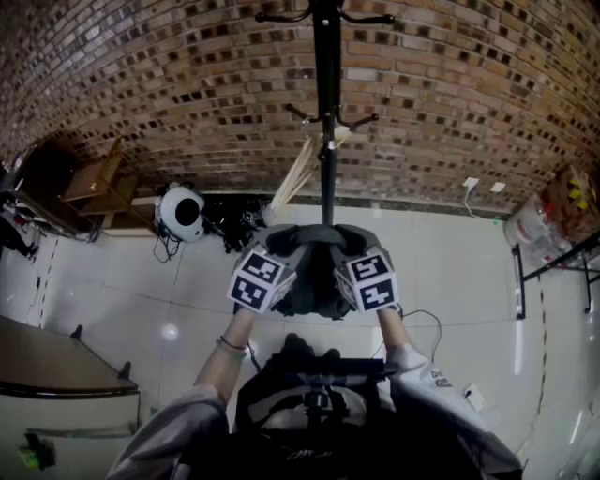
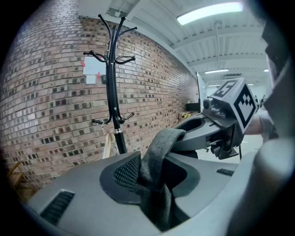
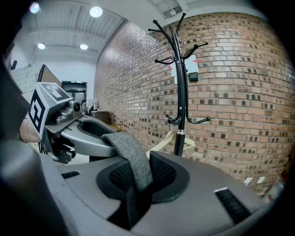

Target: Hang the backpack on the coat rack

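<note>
Left gripper (image 2: 154, 180) and right gripper (image 3: 137, 186) each pinch grey cloth strap (image 2: 161, 147) of dark grey backpack (image 1: 315, 289). Risk: strap misses hook on tall black metal coat rack (image 1: 327, 112), bag drops.

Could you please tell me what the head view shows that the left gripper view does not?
Only the head view shows the white tiled floor, the person's forearms and the dark body of the backpack low between them. Only the left gripper view shows the ceiling lights, the papers on the wall, and the left gripper with its fingers pressed on the grey strap. Both show the coat rack, the brick wall, the right gripper and that strap.
</note>
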Demonstrator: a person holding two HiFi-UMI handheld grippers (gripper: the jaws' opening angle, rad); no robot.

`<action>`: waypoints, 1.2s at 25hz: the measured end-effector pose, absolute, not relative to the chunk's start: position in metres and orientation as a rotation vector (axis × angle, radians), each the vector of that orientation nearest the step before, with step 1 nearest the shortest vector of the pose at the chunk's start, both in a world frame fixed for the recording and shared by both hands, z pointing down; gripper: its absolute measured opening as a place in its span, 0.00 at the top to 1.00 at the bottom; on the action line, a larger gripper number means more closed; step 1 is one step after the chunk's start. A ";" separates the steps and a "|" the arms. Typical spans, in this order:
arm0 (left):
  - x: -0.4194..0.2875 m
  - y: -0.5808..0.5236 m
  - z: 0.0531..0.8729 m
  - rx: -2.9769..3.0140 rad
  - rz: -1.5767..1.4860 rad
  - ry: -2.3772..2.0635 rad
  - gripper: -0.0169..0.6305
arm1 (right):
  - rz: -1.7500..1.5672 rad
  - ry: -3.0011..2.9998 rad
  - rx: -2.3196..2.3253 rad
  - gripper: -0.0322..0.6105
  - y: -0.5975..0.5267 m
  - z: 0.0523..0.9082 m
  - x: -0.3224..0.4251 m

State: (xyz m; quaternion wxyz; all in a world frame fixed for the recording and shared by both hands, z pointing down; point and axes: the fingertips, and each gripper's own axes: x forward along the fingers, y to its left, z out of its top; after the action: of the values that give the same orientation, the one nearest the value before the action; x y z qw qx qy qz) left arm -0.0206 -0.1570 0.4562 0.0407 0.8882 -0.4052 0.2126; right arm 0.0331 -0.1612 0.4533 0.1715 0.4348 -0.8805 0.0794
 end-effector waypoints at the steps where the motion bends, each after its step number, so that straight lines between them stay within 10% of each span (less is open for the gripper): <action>1: -0.019 -0.165 0.454 2.728 0.649 -1.244 0.79 | 0.218 -2.500 1.241 0.82 -0.169 0.451 0.034; 30: -0.012 -0.379 0.437 2.904 0.669 -1.040 0.79 | 0.167 -2.360 1.409 0.82 -0.375 0.436 0.037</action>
State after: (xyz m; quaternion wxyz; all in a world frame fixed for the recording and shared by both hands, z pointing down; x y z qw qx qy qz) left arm -0.0119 -0.3793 0.4368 -0.0076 0.9200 -0.3294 0.2120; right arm 0.0367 -0.3746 0.4358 0.1927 0.5019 -0.8411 0.0596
